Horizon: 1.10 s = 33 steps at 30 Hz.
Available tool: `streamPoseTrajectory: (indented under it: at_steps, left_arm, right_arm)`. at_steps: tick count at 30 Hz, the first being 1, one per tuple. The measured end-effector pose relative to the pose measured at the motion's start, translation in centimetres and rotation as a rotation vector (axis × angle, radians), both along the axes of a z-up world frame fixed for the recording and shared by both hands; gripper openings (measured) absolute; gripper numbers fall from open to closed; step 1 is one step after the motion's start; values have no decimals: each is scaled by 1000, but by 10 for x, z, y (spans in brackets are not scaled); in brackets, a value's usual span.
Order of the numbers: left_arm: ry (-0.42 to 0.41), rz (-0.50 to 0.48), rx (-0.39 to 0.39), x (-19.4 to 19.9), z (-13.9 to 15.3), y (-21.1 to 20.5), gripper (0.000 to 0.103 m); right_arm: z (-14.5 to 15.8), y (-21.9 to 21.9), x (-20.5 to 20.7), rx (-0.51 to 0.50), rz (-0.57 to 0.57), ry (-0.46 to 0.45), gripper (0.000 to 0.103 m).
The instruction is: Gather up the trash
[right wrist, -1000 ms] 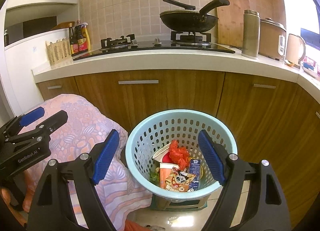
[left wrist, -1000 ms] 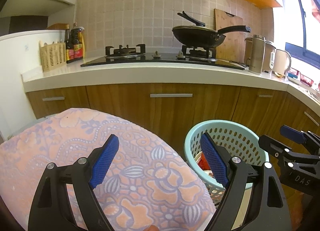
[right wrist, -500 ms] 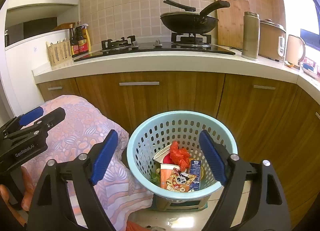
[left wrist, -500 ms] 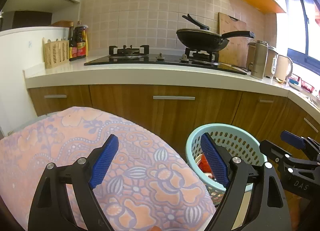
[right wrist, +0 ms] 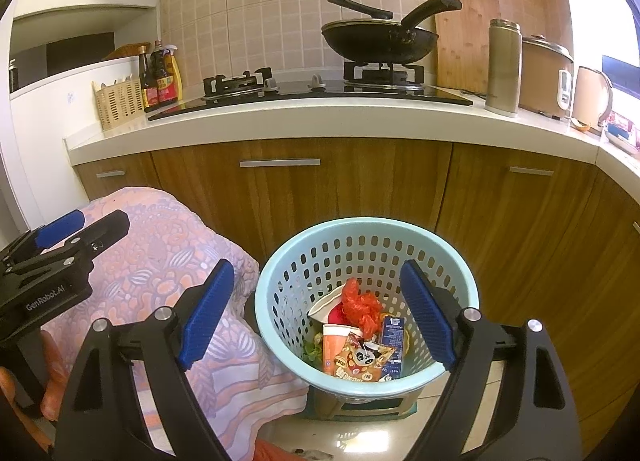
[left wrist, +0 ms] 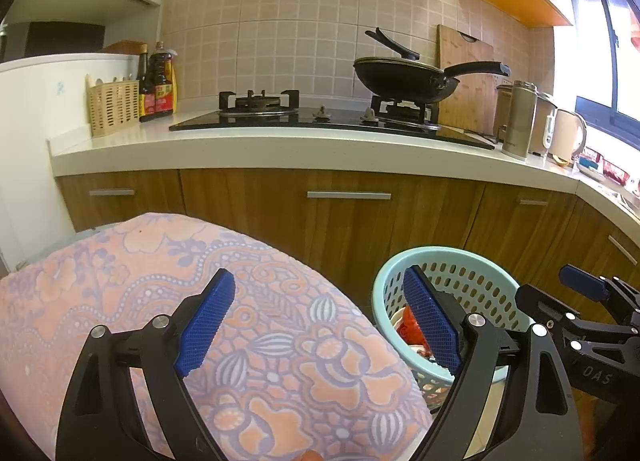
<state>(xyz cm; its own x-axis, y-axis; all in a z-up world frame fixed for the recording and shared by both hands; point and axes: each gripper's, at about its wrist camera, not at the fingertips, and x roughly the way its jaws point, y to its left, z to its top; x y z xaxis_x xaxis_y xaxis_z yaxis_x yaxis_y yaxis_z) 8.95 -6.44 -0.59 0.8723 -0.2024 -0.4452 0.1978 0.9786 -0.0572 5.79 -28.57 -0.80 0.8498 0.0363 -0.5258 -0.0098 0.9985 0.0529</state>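
A light blue perforated trash basket point(right wrist: 280, 325) stands on a low stool before the wooden cabinets; it also shows in the left wrist view point(left wrist: 472, 261). It holds trash: a red plastic bag point(right wrist: 362, 303), a paper cup point(right wrist: 334, 345), a panda snack packet point(right wrist: 362, 359) and a small blue carton point(right wrist: 392, 335). My right gripper point(right wrist: 318, 315) is open and empty, raised in front of the basket. My left gripper point(left wrist: 318, 319) is open and empty above a floral-cloth surface point(left wrist: 120, 281), left of the basket.
The floral cloth point(right wrist: 168, 245) covers a table left of the basket. Behind runs a white counter point(right wrist: 320, 117) with a gas hob, a black wok point(right wrist: 378, 35), sauce bottles point(right wrist: 160, 77), a thermos point(right wrist: 502, 67), a rice cooker and a kettle. Wooden cabinet doors point(right wrist: 508, 213) stand close behind the basket.
Both grippers have drawn back and risen slightly, so the counter and basket sit a little lower in view. Both stay open and empty.
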Motion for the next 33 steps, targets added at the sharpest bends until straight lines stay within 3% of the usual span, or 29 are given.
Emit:
streamPoseTrajectory:
  at_steps: [33]
  left_arm:
    - [-6, 4, 6, 0, 0, 0, 88]
  right_arm:
    - [3, 4, 1, 15, 17, 3, 81]
